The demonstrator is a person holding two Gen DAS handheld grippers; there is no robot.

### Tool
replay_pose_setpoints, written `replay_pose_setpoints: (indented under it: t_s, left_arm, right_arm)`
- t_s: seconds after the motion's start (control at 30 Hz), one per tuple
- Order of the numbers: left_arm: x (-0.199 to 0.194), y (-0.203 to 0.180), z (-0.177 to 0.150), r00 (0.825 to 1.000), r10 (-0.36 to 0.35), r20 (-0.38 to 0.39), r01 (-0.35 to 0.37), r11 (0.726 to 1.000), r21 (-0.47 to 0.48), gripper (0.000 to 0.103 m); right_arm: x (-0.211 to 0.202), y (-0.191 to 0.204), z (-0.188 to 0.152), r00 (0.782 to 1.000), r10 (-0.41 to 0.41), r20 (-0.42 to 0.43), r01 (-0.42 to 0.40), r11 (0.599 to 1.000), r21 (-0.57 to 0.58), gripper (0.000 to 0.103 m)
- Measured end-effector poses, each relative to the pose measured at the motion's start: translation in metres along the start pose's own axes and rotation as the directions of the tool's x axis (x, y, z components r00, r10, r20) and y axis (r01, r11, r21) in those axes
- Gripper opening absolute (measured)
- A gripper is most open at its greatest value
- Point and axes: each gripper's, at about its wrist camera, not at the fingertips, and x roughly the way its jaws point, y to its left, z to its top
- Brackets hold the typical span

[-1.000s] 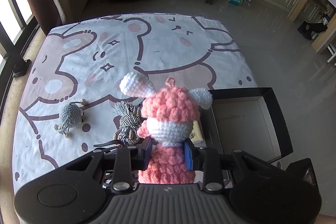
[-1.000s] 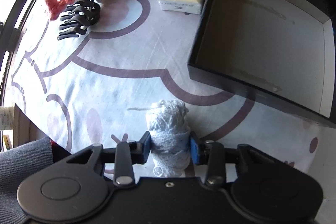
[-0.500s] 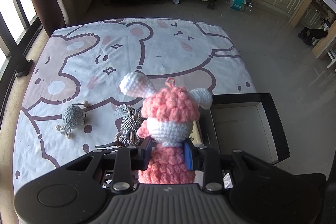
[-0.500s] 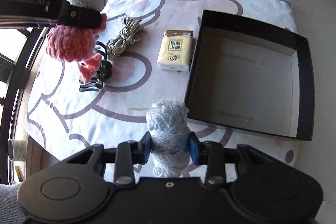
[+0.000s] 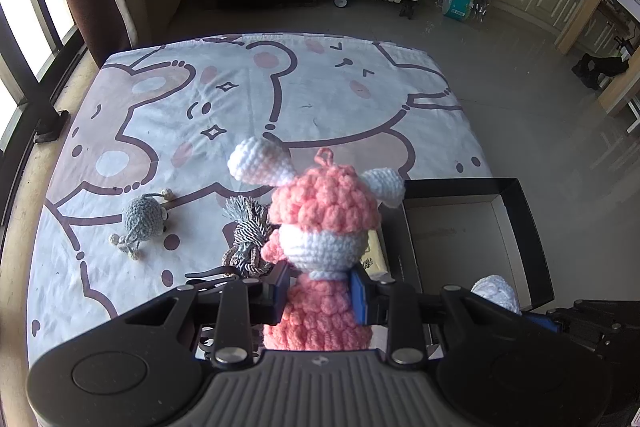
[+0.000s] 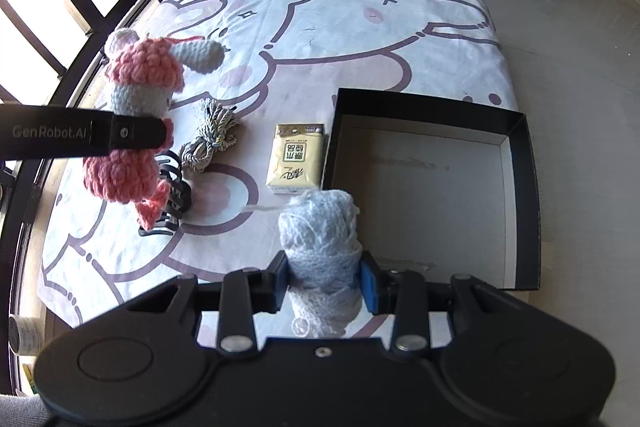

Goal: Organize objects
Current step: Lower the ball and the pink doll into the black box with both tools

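Between the left gripper's (image 5: 320, 293) blue pads, clamped at the waist, a pink crochet doll (image 5: 324, 223), held above the cartoon-print cloth (image 5: 280, 99). Clenched in the right gripper (image 6: 324, 277), a pale-blue yarn bundle (image 6: 320, 231), just beside the black box's (image 6: 524, 147) near-left corner. Lying on the cloth left of the box: tissue packet (image 6: 297, 159), rope knot (image 6: 210, 139), black hair claw (image 6: 176, 195), grey crochet mouse (image 5: 142, 221).

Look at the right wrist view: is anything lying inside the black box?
No. The black box shows only its bare pale floor, while the tissue pack lies on the cloth just outside its left wall.
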Motion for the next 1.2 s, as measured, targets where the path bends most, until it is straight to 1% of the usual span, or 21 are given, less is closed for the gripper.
replay_pose_setpoints:
  t_s: [0.3, 0.4, 0.5, 0.63, 0.83, 0.93, 1.07, 1.2]
  left_arm:
    - [0.006, -0.010, -0.004, 1.000, -0.003, -0.016, 0.003, 1.000, -0.004, 0.033]
    - [0.007, -0.013, -0.005, 1.000, -0.007, -0.018, 0.007, 1.000, -0.011, 0.033]
    - [0.008, -0.017, -0.006, 1.000, -0.023, -0.019, 0.022, 0.999, -0.023, 0.033]
    - [0.007, -0.020, -0.005, 0.997, -0.075, 0.001, 0.075, 0.995, -0.060, 0.033]
    - [0.007, -0.032, -0.002, 0.989, -0.142, 0.046, 0.146, 0.985, -0.093, 0.033]
    - [0.010, -0.037, 0.001, 0.981, -0.178, 0.074, 0.186, 0.976, -0.111, 0.033]
    - [0.015, -0.042, 0.004, 0.963, -0.239, 0.123, 0.257, 0.954, -0.155, 0.033]
    - [0.024, -0.053, 0.006, 0.956, -0.258, 0.142, 0.277, 0.951, -0.137, 0.033]
  right_arm:
    - [-0.017, -0.015, 0.007, 0.997, -0.033, 0.066, 0.029, 0.998, 0.052, 0.037]
    - [-0.021, -0.020, 0.007, 0.995, -0.062, 0.076, 0.058, 0.997, 0.059, 0.037]
    - [-0.025, -0.026, 0.008, 0.994, -0.075, 0.082, 0.069, 0.995, 0.075, 0.037]
    - [-0.028, -0.030, 0.008, 0.991, -0.094, 0.093, 0.086, 0.993, 0.087, 0.037]
    - [-0.037, -0.040, 0.012, 0.985, -0.105, 0.135, 0.087, 0.988, 0.128, 0.037]
    - [-0.038, -0.046, 0.013, 0.982, -0.117, 0.148, 0.094, 0.984, 0.154, 0.037]
    - [-0.036, -0.054, 0.013, 0.979, -0.135, 0.152, 0.107, 0.978, 0.179, 0.037]
    - [-0.030, -0.063, 0.013, 0.979, -0.144, 0.142, 0.115, 0.973, 0.198, 0.037]
